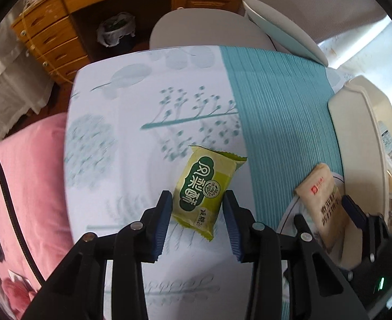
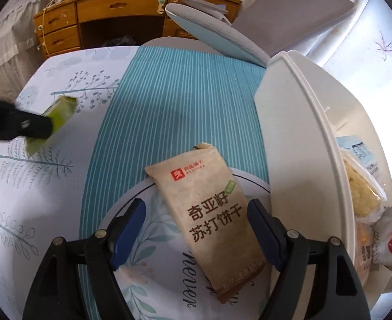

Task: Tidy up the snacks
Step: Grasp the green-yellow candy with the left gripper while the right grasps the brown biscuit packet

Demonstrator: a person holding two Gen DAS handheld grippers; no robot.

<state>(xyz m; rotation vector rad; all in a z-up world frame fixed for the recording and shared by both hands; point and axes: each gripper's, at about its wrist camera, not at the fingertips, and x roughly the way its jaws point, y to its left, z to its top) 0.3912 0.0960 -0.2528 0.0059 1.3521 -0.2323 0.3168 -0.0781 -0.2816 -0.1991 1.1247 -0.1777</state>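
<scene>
My left gripper [image 1: 198, 200] is shut on a green snack packet [image 1: 204, 192], its blue pads pressing the packet's two long sides above the leaf-print tablecloth. The right wrist view shows that gripper [image 2: 49, 128] from the side at the far left, with the green packet [image 2: 59, 117] held clear of the cloth. My right gripper [image 2: 197, 205] stands open over a round leaf-print plate [image 2: 142, 213]. A tan cracker packet [image 2: 212, 213] lies on the plate between its fingers, and the left pad is well apart from it. In the left wrist view the cracker packet [image 1: 321, 194] lies at the right.
A white bin [image 2: 289, 133] stands at the right edge of the table with several wrapped snacks [image 2: 361, 194] inside. A teal striped runner [image 2: 182, 106] crosses the table. A grey chair [image 1: 196, 29] sits behind the far edge, pink bedding [image 1: 30, 186] lies left, and a wooden desk [image 1: 49, 26] is beyond.
</scene>
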